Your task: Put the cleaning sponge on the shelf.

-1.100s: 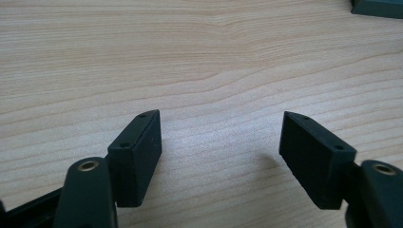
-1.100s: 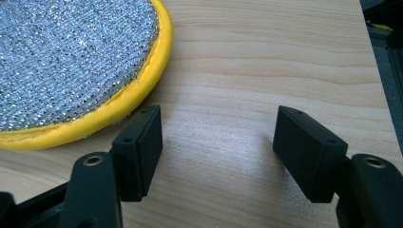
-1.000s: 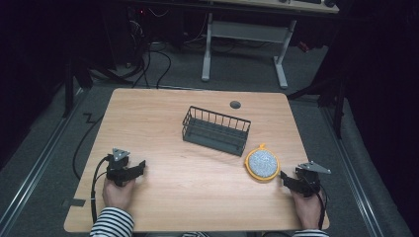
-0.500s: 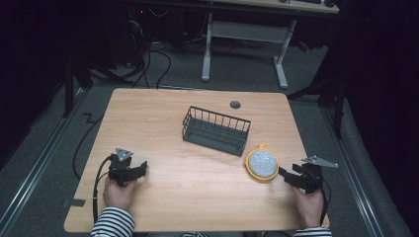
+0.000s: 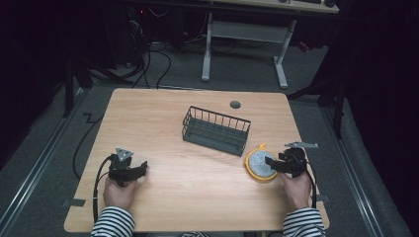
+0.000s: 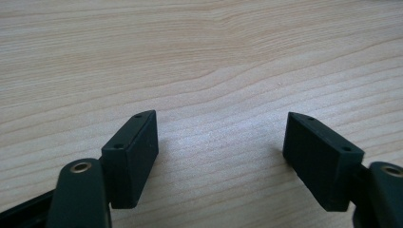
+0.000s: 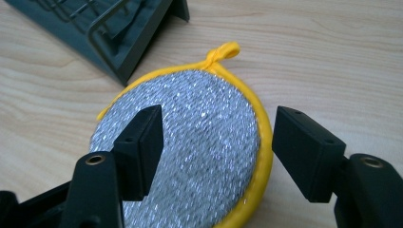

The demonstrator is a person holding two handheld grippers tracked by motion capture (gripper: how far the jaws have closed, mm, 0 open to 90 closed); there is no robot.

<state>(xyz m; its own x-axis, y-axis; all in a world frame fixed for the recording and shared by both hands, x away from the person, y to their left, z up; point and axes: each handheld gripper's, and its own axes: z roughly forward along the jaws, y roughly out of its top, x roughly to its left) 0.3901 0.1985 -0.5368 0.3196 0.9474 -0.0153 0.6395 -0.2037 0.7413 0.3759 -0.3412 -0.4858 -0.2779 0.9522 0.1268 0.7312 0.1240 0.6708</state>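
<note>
While its two black jaws stand spread and hold nothing, the right hand-held gripper (image 5: 271, 163) hangs over the near edge of a round scouring pad (image 5: 260, 165), one jaw above the silver mesh and the other just past the yellow rim, as the right gripper view shows (image 7: 216, 152). That straddle looks like the set-up for a pinch across the pad's edge, where the soft rim gives something to bite; whether the jaws already touch the pad cannot be told. The scouring pad (image 7: 190, 147) lies flat on the wooden worktop (image 5: 207, 197) toward its right side, its small yellow loop (image 7: 222, 52) pointing away from the person. Just beside it, toward the middle of the worktop, stands a dark wire basket (image 5: 216, 130), empty and open at the top, a likely home for the pad given how close the two sit. The left hand-held gripper (image 5: 141, 169) rests low at the near left of the worktop, well apart from pad and basket, its jaws also parted over bare wood (image 6: 221, 142), seemingly parked out of the way. A small dark disc (image 5: 235, 104) sits by the far edge.
</note>
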